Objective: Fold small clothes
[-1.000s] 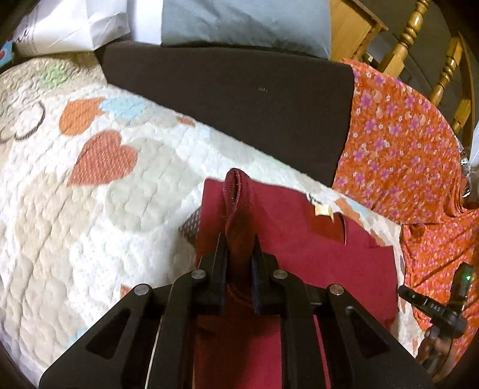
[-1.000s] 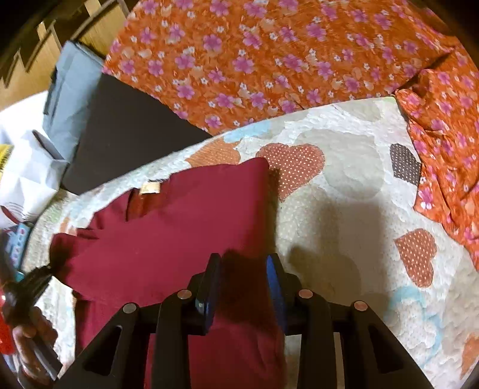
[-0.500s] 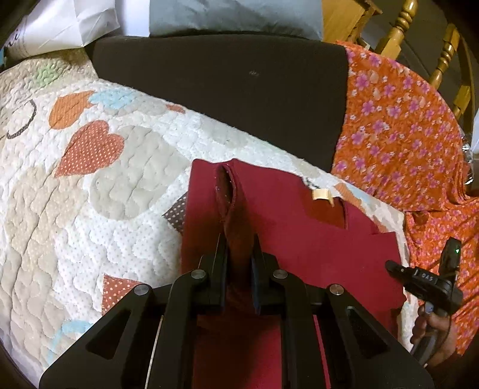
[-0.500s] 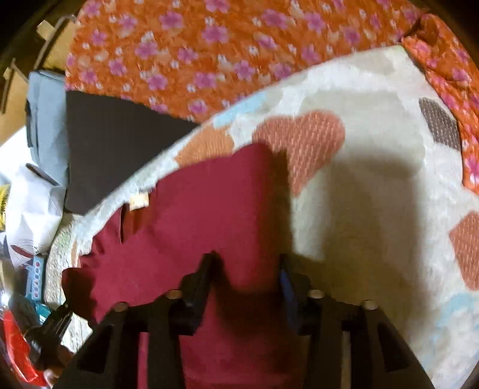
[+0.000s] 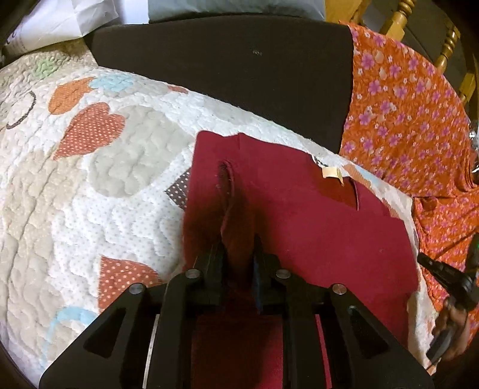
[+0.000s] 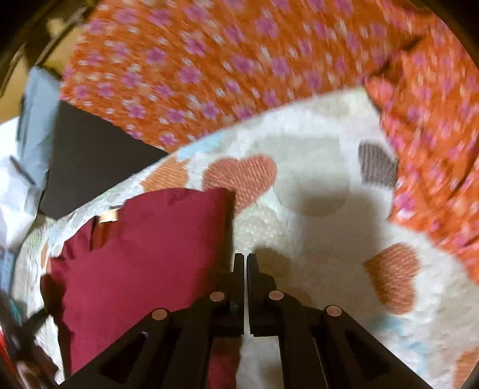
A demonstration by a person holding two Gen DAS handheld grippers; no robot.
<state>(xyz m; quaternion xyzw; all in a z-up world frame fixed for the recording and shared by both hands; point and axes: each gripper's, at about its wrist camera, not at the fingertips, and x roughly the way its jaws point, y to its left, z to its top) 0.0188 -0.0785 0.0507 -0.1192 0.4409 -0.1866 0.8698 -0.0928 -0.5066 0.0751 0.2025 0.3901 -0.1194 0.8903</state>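
Observation:
A dark red small garment lies flat on the heart-patterned quilt, with a tan label near its neck. My left gripper is shut on a raised fold of the red garment and holds it low over the cloth. In the right wrist view the red garment lies left of my right gripper, which is shut and empty just off the garment's right edge, over the quilt. The right wrist view is blurred.
An orange floral cloth lies along the right and far side. A dark cushion and a grey folded item lie at the back. A wooden chair back stands beyond. The other hand's gripper shows at the right edge.
My left gripper has lowered the held fold toward the garment. My right gripper has let go of the garment, shut, and moved right off its edge.

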